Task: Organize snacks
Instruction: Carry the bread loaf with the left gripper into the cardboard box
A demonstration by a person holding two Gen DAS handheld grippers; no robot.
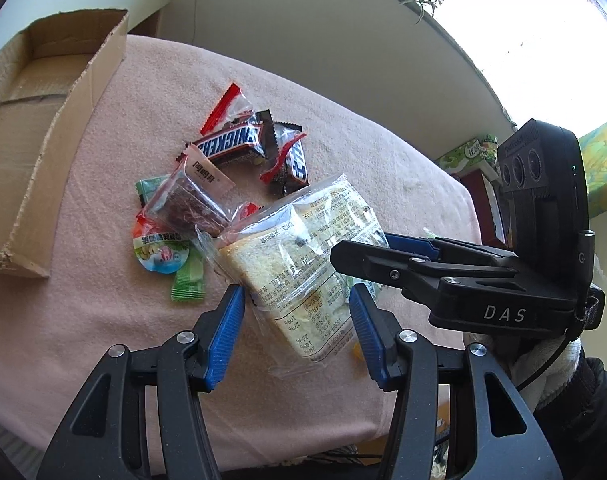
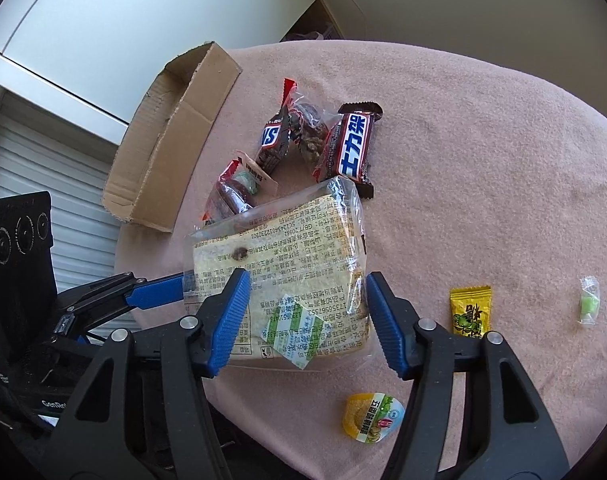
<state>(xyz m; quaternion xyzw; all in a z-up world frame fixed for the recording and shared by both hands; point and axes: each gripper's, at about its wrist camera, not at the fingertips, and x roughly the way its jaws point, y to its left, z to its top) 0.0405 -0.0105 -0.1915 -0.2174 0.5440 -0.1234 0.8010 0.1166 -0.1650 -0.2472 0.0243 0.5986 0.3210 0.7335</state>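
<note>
Just bread packet (image 1: 303, 264) between both jaws

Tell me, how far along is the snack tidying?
Barely begun. The cardboard box looks empty. Both open grippers, left gripper and right gripper, flank the bagged bread slice without gripping it. Snickers bars, yellow candy and jelly cup lie on the pink cloth.

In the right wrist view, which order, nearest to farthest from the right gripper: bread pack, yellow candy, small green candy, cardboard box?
From the right gripper:
1. Bread pack, between its open fingers.
2. Yellow candy, just right of it.
3. Small green candy, far right.
4. Cardboard box, upper left, far side.
</note>
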